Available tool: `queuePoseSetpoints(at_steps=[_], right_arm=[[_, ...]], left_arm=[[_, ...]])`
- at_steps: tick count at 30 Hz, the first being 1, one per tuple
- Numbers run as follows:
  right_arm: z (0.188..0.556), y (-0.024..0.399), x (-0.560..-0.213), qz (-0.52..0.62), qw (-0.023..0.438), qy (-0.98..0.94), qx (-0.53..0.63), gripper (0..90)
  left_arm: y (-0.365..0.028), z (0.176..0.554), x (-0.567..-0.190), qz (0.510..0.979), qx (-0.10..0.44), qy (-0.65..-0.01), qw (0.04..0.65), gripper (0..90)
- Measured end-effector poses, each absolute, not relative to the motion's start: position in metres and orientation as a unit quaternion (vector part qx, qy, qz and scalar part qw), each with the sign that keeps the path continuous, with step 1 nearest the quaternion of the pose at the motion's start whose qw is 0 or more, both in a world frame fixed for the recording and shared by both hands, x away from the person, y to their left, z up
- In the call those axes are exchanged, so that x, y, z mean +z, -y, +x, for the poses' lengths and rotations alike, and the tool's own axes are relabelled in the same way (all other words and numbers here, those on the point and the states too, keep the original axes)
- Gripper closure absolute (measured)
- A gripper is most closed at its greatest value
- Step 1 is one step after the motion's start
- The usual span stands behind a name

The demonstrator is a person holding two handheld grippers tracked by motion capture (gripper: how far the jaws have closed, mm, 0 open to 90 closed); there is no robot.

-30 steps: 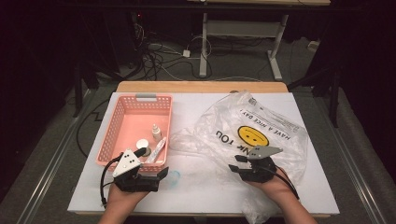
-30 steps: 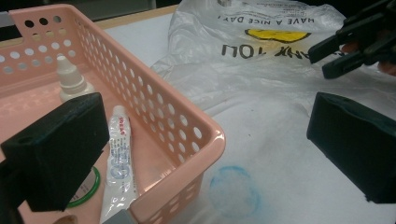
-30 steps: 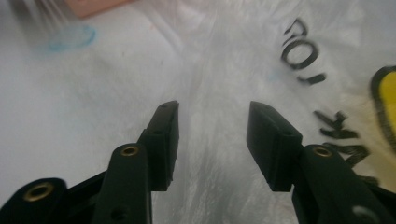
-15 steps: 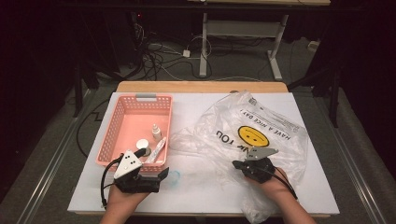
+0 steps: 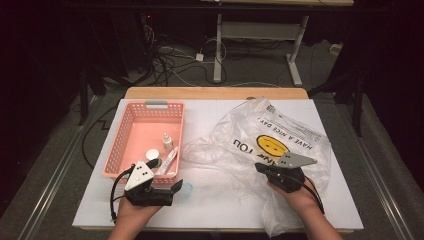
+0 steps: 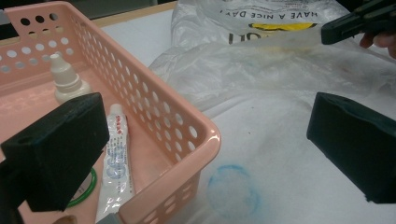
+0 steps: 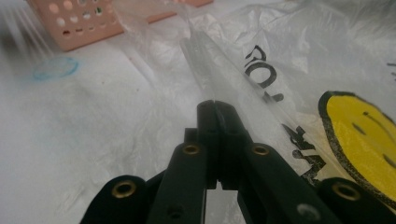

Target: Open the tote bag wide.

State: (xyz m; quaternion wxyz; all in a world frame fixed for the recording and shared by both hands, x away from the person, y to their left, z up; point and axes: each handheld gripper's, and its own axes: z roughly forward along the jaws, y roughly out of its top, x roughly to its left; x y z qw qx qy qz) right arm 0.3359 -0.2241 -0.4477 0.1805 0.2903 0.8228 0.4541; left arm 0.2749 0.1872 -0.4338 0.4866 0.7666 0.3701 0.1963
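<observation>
Bag: clear plastic bag [image 5: 260, 150] with a yellow smiley print is lying crumpled on the right half of the surface, just beside the basket.
Right gripper [image 7: 215, 105]: jaws have just been closing; now clamping a fold of the bag's film, pulled taut.
Left gripper [image 6: 205, 140]: jaws standing wide apart at the basket's near corner, holding nothing.
Judgement: bag is secured, probably for opening.
Surface [image 5: 215, 200]: white, carrying a pink basket [image 5: 127, 135] with a dropper bottle [image 5: 167, 141] and tube [image 5: 168, 161].
Room: dark; cables are trailing on the floor.
</observation>
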Motion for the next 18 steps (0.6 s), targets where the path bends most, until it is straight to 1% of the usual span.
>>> queuePoseSetpoints(at_steps=[8,10,14,18], right_arm=[[0.335,0.223,-0.433,0.298,0.194,-0.799,0.486,90.0],[0.337,0.221,-0.429,0.3,0.187,-0.796,0.492,90.0],[0.342,0.213,-0.423,0.297,0.188,-0.795,0.495,90.0],[0.349,0.208,-0.425,0.3,0.187,-0.8,0.485,90.0]], left_arm=[[-0.186,0.275,-0.433,0.767,0.197,-0.366,0.489,0.0],[-0.187,0.276,-0.433,0.766,0.196,-0.367,0.49,0.0],[-0.187,0.278,-0.436,0.766,0.195,-0.368,0.489,0.0],[-0.189,0.282,-0.437,0.764,0.192,-0.371,0.493,0.0]])
